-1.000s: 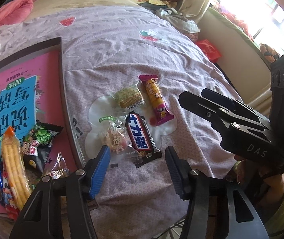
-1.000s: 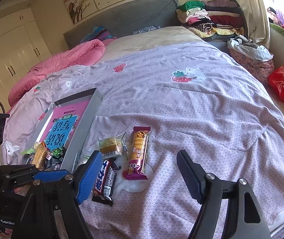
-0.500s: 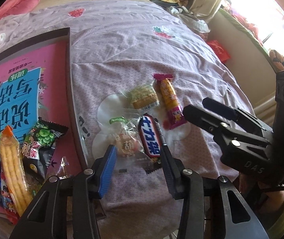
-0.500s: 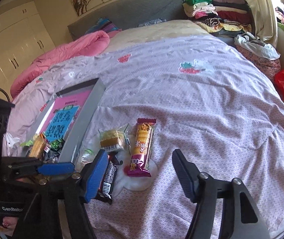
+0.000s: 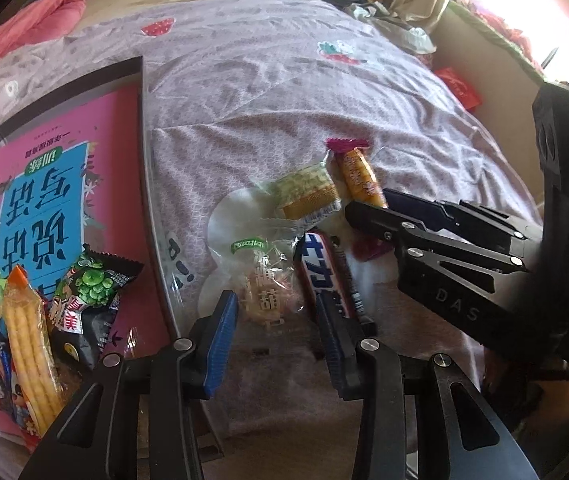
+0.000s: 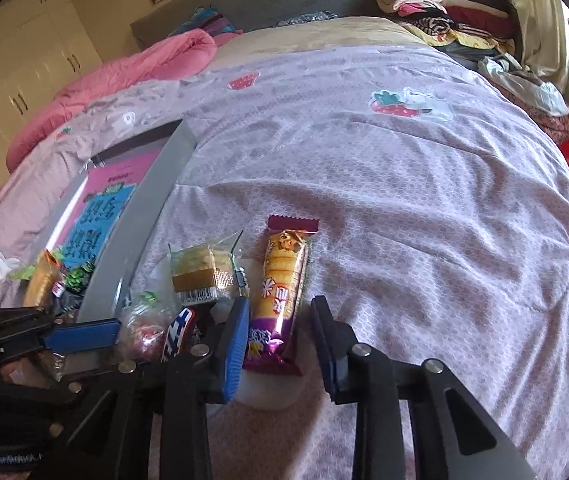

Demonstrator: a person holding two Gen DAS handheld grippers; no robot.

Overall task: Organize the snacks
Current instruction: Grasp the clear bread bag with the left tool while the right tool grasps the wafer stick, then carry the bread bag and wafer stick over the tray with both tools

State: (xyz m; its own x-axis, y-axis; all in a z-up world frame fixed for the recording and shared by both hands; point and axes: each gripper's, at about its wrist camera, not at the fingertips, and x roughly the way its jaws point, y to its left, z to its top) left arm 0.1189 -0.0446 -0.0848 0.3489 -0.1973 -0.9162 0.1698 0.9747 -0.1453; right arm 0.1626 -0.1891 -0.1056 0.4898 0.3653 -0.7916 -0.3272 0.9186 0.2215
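Four loose snacks lie in a cluster on the bed sheet (image 6: 424,184), just off the long edge of the grey tray (image 6: 132,248). Right gripper (image 6: 280,330) has just been closing; the orange biscuit bar (image 6: 282,280) sits between its jaws at the purple end, left pad about touching, right pad with a sliver of gap, so not clamped yet. Left gripper (image 5: 278,320) has also just been closing, straddling the clear-wrapped cake (image 5: 262,292), pads not pressing; its right finger lies against the blue chocolate bar (image 5: 320,264). The square biscuit pack (image 5: 308,192) is untouched between them. Tray already holds a pink book (image 5: 36,184), a corn stick pack (image 5: 30,340) and a green pea bag (image 5: 88,300) at its near end.

To do it well, I reckon:
- right: finish closing across the bar's width, low enough to catch the body, not just film.
- left: centre on the cake so the chocolate bar isn't pinched too.
- lift straight, the sheet is soft and the wrappers are slippery.
- drop them on the free pink area of the tray.
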